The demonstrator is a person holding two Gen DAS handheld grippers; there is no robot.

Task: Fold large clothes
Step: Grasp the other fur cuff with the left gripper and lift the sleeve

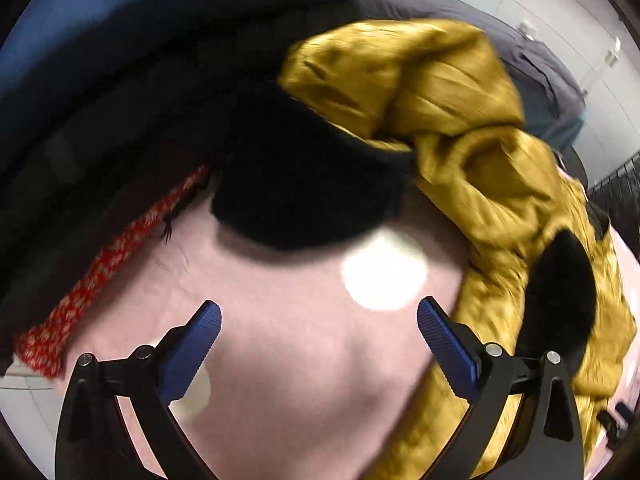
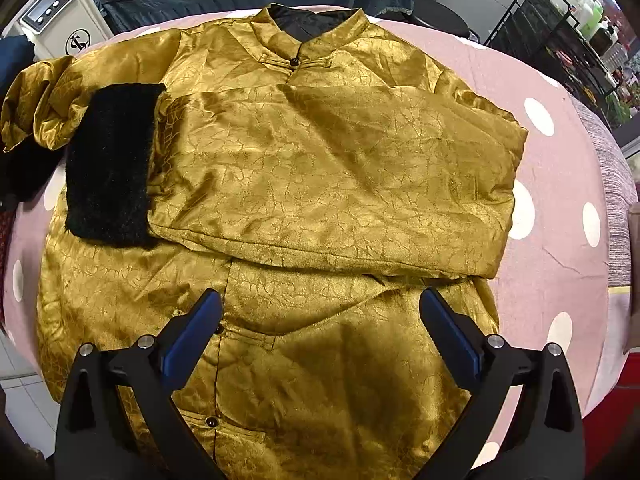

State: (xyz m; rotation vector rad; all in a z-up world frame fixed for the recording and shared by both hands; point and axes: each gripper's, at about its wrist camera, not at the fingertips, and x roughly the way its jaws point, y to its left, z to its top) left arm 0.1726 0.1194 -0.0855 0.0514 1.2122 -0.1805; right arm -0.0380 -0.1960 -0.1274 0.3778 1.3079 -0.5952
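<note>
- On the counter (image 2: 560, 184), under a pink cloth with white dots, a gold satin jacket (image 2: 320, 168) lies front up, collar (image 2: 316, 28) toward the far edge.
- One sleeve is folded across the chest; its black furry cuff (image 2: 112, 164) rests on the jacket's left part as the right wrist view shows it.
- Second sleeve (image 2: 36, 108) is bunched at the far left edge of that view, partly off the cloth.
- Knot buttons (image 2: 211, 422) run down the front placket; one sits at the collar.
- Right gripper (image 2: 320, 332) hangs above the lower front of the jacket, jaws wide apart, nothing between the blue pads (image 2: 192, 332).
- Left gripper (image 1: 320, 344) is over bare pink cloth (image 1: 280, 360) just beside the jacket's edge; jaws wide apart, holding nothing. This view is motion-blurred.
- Left wrist view: crumpled gold sleeve (image 1: 420, 80) to the upper right, a black furry cuff (image 1: 304, 184) ahead of the jaws, a second black patch (image 1: 560, 304) at right.
- Red patterned fabric (image 1: 80, 292) lies along the cloth's left edge; dark blue material (image 1: 120, 12) above it, too blurred to identify.
- Background, right wrist view: white appliance (image 2: 52, 12) far left, black wire rack (image 2: 560, 28) with bottles far right.
</note>
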